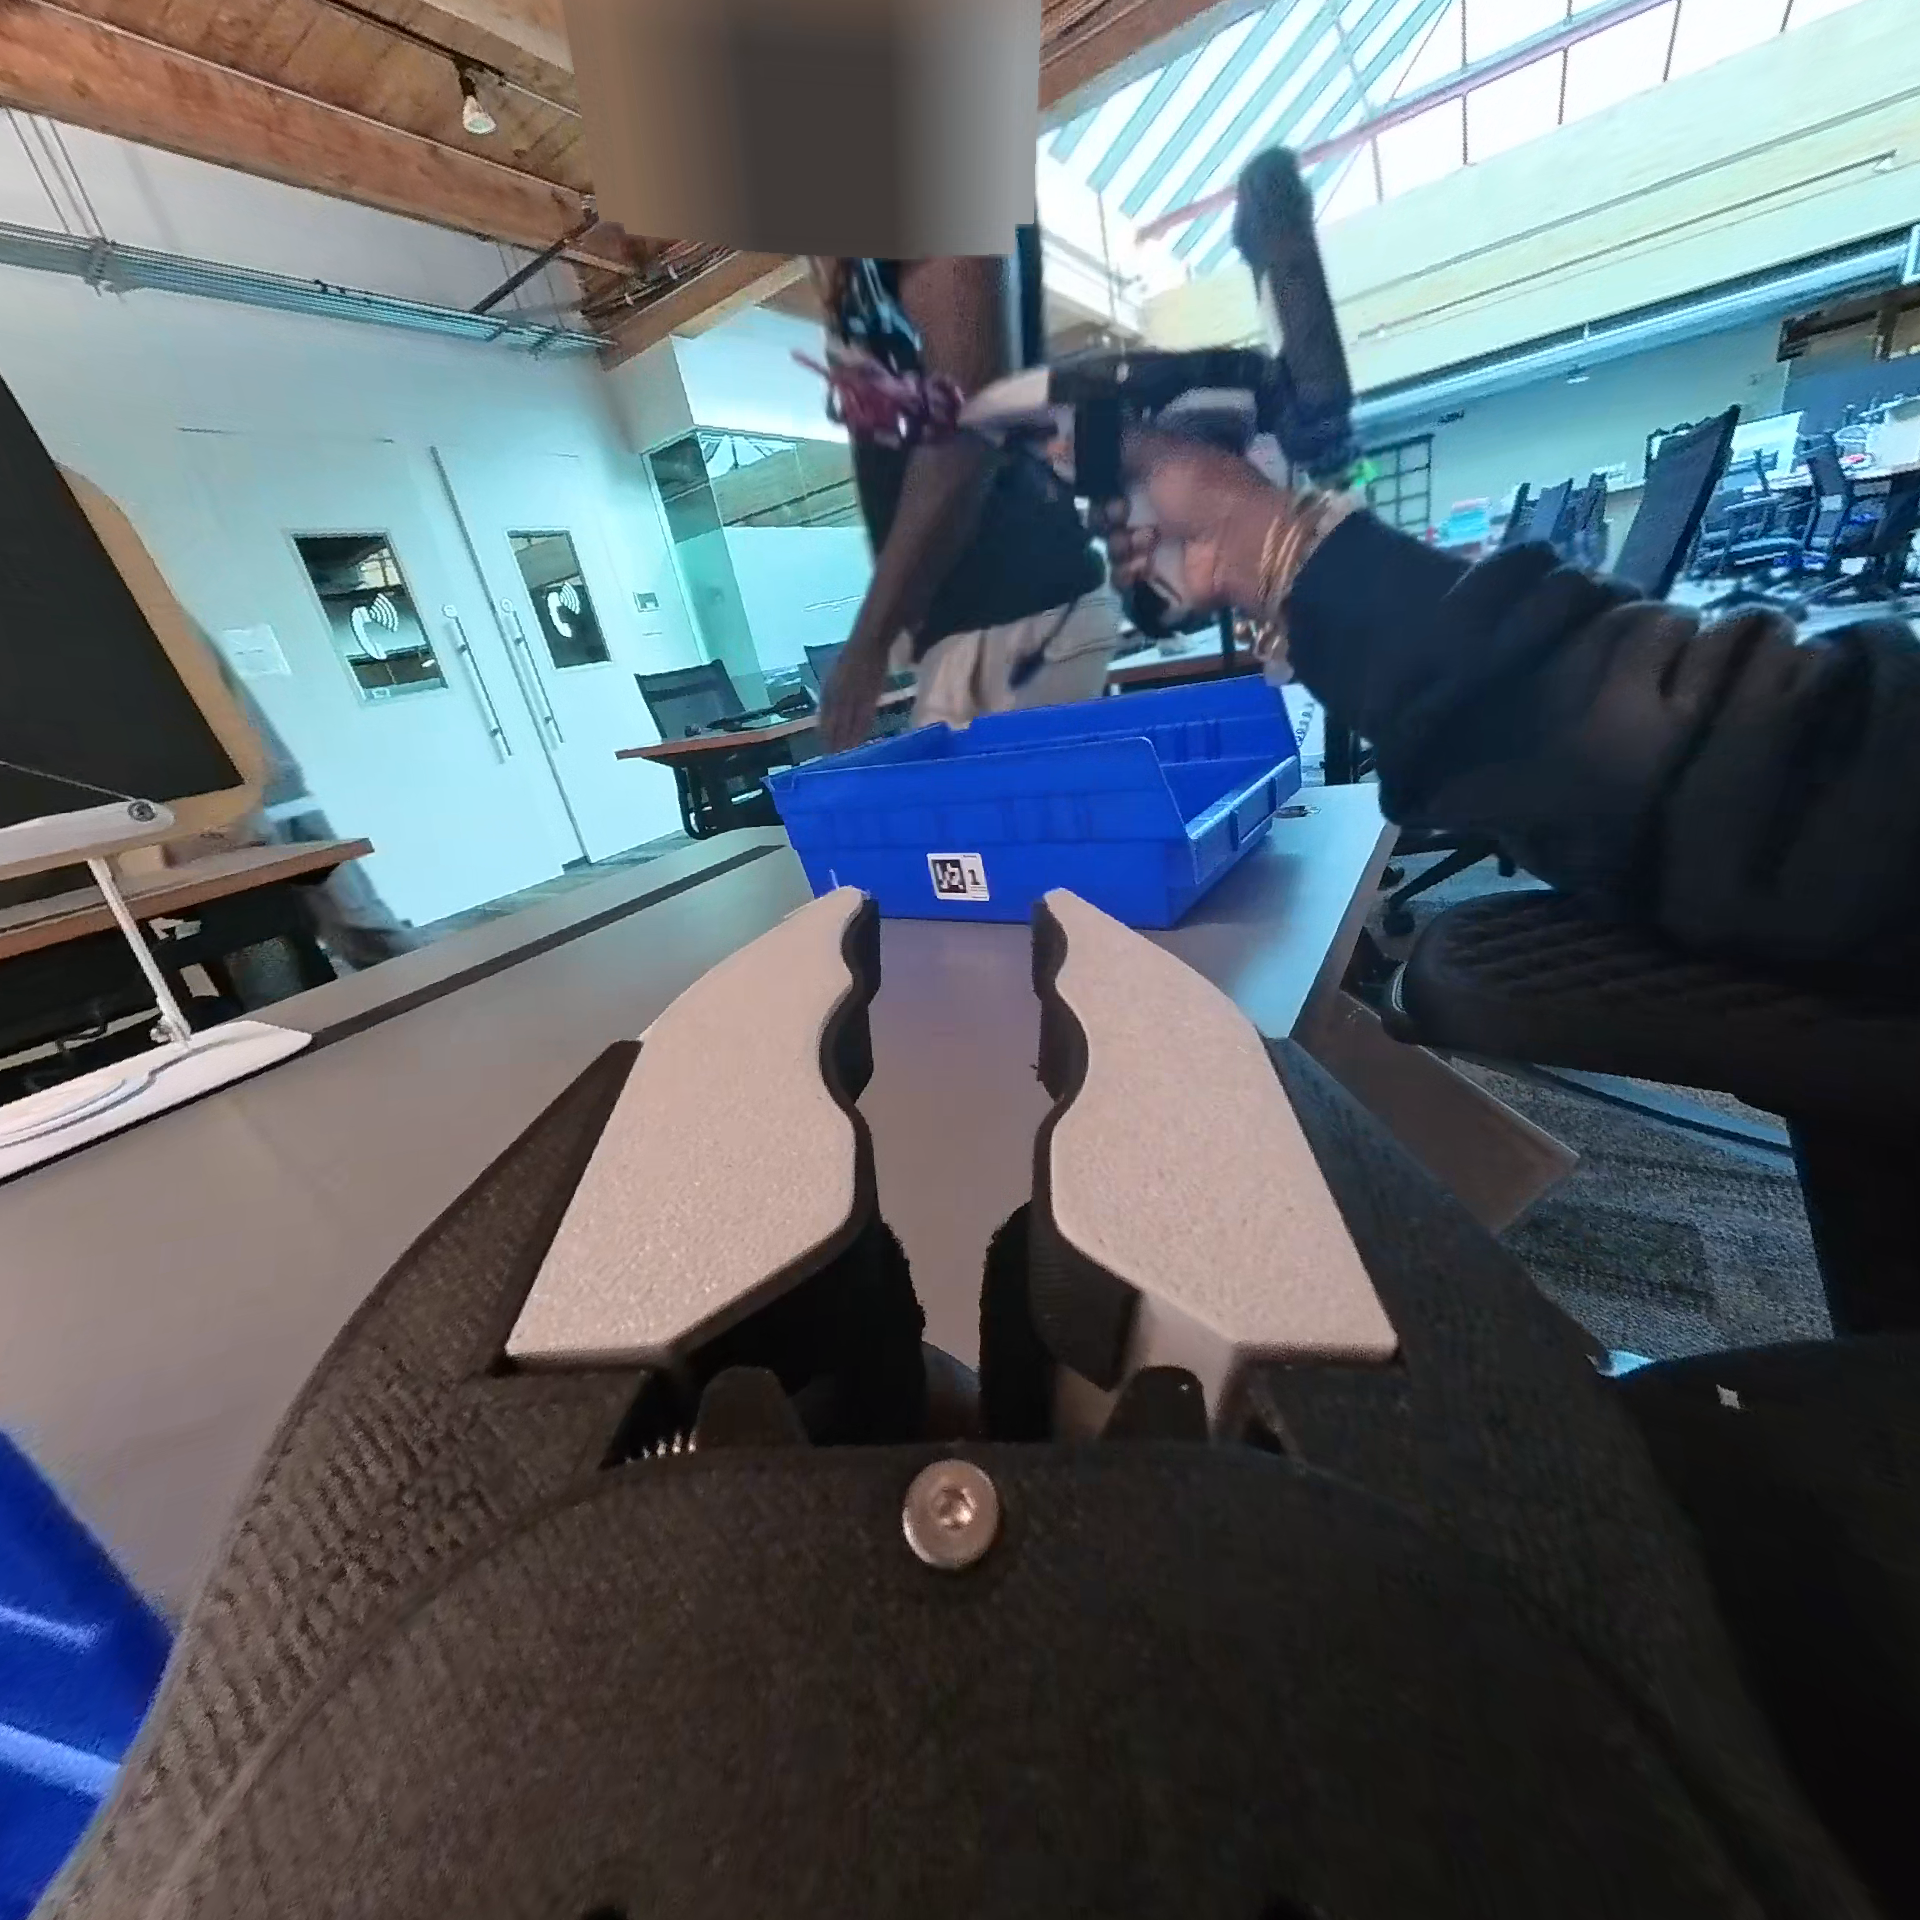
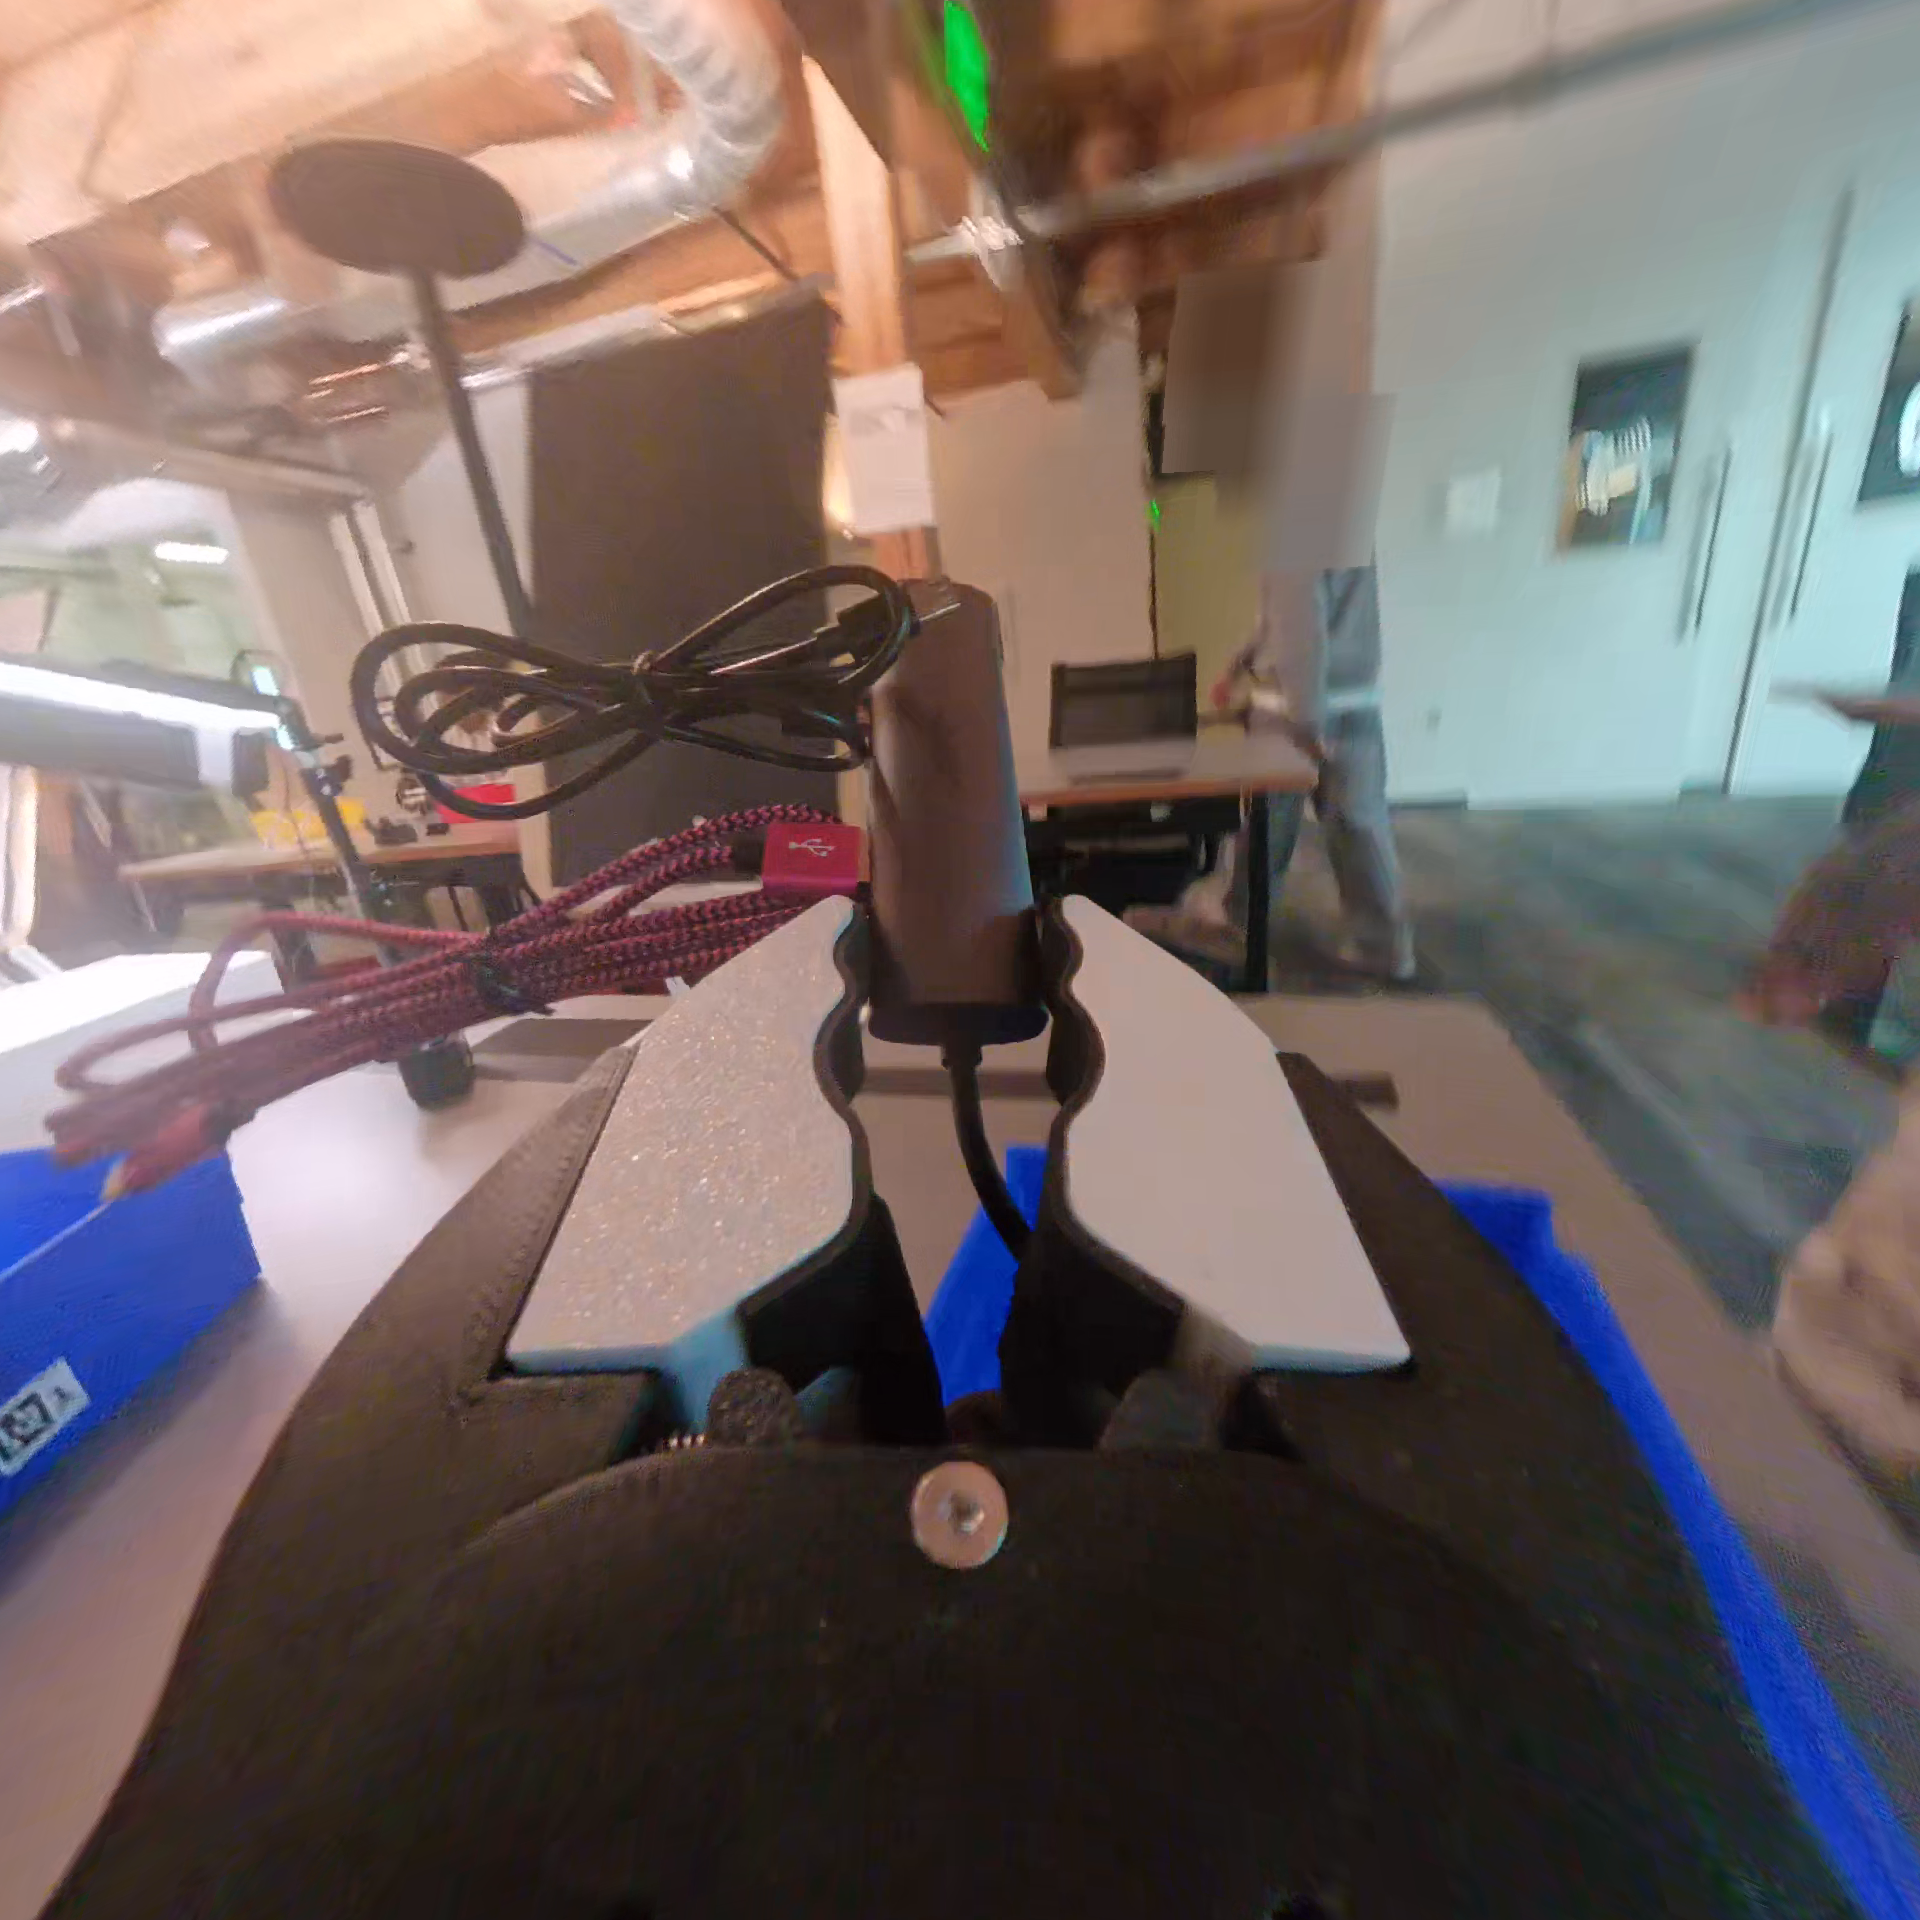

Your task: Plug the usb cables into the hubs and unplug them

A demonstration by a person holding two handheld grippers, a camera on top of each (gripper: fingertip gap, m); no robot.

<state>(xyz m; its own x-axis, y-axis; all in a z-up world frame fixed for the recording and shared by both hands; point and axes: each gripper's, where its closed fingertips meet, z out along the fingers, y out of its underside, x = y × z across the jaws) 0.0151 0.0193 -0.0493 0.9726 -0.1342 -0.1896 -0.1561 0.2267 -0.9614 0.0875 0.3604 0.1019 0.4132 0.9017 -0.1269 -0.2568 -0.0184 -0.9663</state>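
Gripping hub (image 2: pixel 951 821): right gripper (image 2: pixel 951 961) fingers | left gripper (image 1: pixel 956 935) fingers parted, empty | blue bin (image 1: pixel 1039 821) contents seemingly none.

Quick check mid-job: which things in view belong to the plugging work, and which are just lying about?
For the job:
- dark hub, clamped in the right hand-held gripper
- red braided cable, plugged in
- black cable, plugged in
- left hand-held gripper, empty

Lying about:
- blue bin
- monitor
- office chair

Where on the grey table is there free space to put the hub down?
Bare grey table lies between the left gripper, the blue bin and the white stand base. Around the right gripper, the hub and cable bundles crowd it.
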